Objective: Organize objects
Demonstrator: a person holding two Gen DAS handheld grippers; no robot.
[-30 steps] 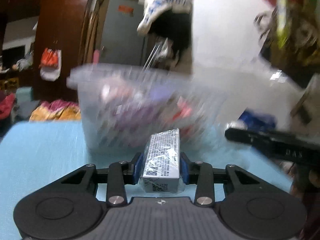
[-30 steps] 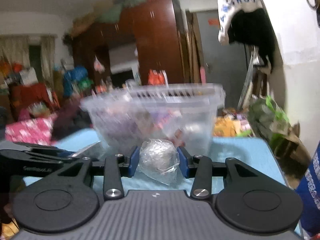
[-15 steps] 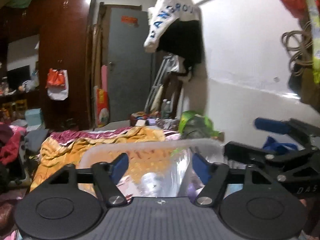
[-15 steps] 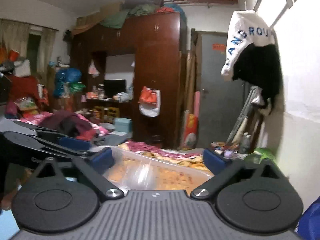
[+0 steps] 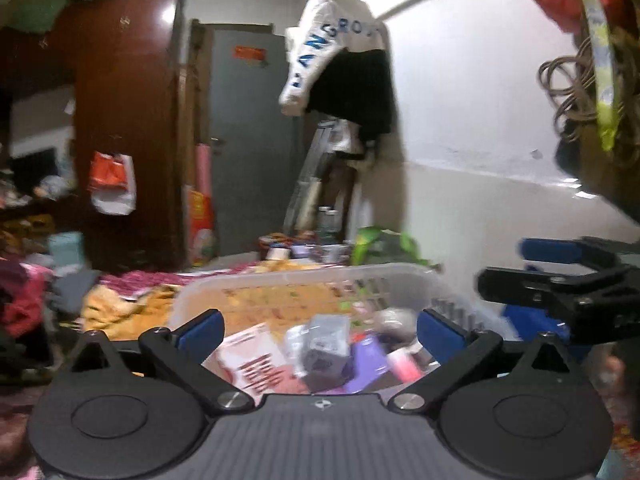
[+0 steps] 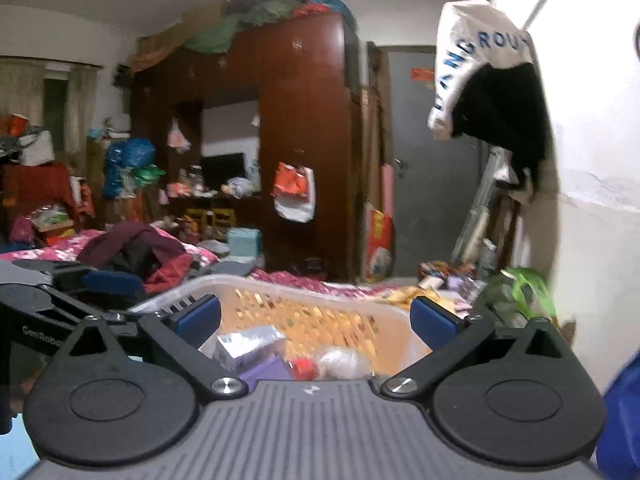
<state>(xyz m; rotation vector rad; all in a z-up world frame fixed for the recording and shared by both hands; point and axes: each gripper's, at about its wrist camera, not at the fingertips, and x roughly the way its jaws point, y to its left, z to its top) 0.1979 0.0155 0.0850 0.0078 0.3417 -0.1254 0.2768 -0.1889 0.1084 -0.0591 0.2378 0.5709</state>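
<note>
- Fingers of both grippers spread wide, jaws just opened, nothing between: left gripper (image 5: pixel 318 326), right gripper (image 6: pixel 315 317).
- Clear bin (image 5: pixel 400 270) just beyond; wrapped box (image 5: pixel 324 338) and wrapped ball (image 6: pixel 340 362) inside.
- Drop step looks finished; next, withdraw and seek another loose item.

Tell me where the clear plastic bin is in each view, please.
Left wrist view: the clear plastic bin sits at lower centre, beyond the open left tool.
Right wrist view: it sits at lower centre, beyond the open right tool.
Shared landmark: the hanging white bag.
</note>
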